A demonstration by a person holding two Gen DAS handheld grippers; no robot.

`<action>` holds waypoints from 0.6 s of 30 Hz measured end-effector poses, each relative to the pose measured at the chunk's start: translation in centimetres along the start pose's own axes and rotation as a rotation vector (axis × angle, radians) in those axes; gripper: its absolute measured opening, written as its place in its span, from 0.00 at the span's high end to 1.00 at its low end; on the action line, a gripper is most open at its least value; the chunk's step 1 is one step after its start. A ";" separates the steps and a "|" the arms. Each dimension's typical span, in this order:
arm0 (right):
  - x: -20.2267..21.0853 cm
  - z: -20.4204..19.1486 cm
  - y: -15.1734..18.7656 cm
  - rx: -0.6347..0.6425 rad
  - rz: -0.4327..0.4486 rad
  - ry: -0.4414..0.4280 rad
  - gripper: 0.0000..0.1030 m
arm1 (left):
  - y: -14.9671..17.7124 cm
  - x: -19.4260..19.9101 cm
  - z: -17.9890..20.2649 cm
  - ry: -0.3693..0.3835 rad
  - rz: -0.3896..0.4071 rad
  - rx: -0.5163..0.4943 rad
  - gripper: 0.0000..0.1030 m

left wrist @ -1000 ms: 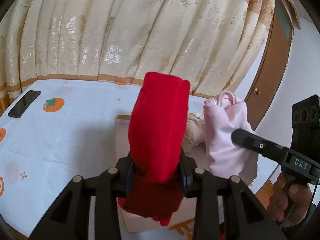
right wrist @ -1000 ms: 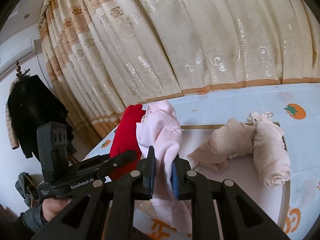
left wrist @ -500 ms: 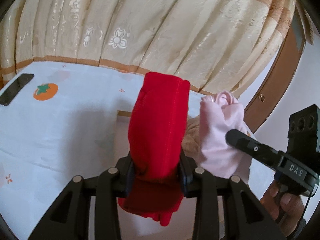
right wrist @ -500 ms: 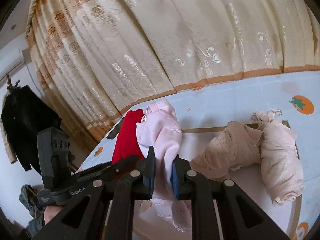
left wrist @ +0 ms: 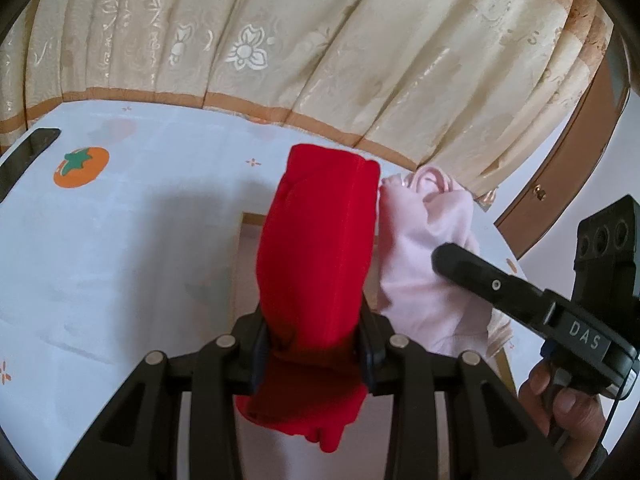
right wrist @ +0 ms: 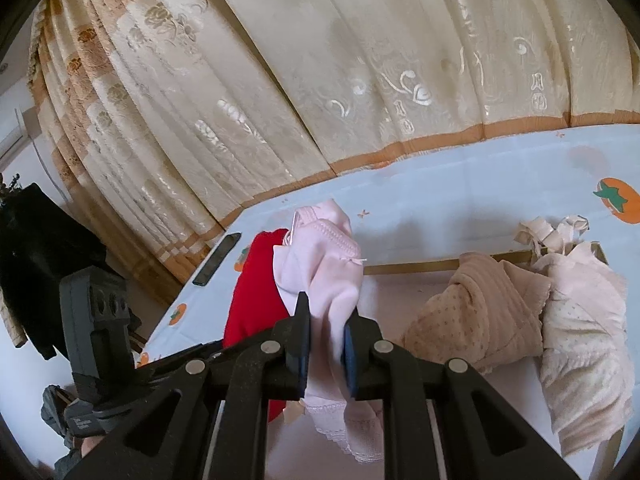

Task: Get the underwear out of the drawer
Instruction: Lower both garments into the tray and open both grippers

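Left gripper (left wrist: pixel 314 344): jaws clamped on the red underwear (left wrist: pixel 320 248); both pads press into the cloth, which fills the gap between them.
Red underwear: held upright in the left jaws, folded top above the pads, a loose tail hanging below them; clear of the drawer (left wrist: pixel 250 220), over its near left part.
Right gripper (right wrist: pixel 326 344): jaws drawn almost together, pinched on the pink underwear (right wrist: pixel 324 264); thin cloth is squeezed flat between the pads.
Pink underwear: rises above the right jaws, lace hem hanging below them; lifted off the drawer floor, just beside the red piece, touching or nearly so.
Drawer: open box lying on the bedsheet (left wrist: pixel 132 240), wooden rim visible at its far edge.
Beige underwear (right wrist: pixel 492 316): two rolled pieces lying in the right half of the drawer, touching each other.
Phone (right wrist: pixel 218 259): flat at the sheet's left edge, well apart from the drawer.
Hand (left wrist: pixel 560 404): grips the right gripper's handle, seen from the left wrist.
Curtain (right wrist: pixel 320 60): hangs along the far edge of the sheet.
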State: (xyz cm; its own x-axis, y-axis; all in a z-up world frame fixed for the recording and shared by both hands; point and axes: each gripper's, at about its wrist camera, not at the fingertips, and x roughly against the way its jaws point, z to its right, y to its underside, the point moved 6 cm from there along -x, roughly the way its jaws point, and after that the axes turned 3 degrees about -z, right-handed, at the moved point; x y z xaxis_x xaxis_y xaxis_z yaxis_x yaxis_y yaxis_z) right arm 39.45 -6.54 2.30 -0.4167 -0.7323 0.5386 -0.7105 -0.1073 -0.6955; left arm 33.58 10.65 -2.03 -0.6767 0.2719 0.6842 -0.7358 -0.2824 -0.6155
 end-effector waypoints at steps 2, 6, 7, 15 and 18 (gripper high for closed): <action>-0.6 0.3 0.0 -0.003 -0.010 0.005 0.85 | -0.1 -0.6 -0.1 -0.009 -0.013 0.000 0.67; -1.3 1.0 0.1 -0.008 -0.029 0.018 0.85 | -0.1 -1.5 -0.3 -0.024 -0.040 0.001 0.67; -1.6 1.1 0.1 -0.010 -0.033 0.021 0.85 | -0.1 -1.7 -0.4 -0.028 -0.047 0.001 0.67; -3.1 2.3 0.1 -0.032 -0.048 0.043 0.84 | -0.7 -2.9 -0.3 -0.051 -0.064 -0.008 0.67; -3.5 2.6 -0.1 -0.039 -0.050 0.049 0.84 | -0.8 -3.3 -0.6 -0.056 -0.071 -0.004 0.66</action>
State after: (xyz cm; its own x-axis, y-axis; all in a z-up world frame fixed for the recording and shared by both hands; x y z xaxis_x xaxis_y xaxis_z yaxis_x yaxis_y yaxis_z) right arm 42.45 -5.69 -0.79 -0.4067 -0.6930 0.5953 -0.7521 -0.1160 -0.6488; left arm 36.40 10.47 -4.05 -0.6204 0.2387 0.7471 -0.7820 -0.2609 -0.5660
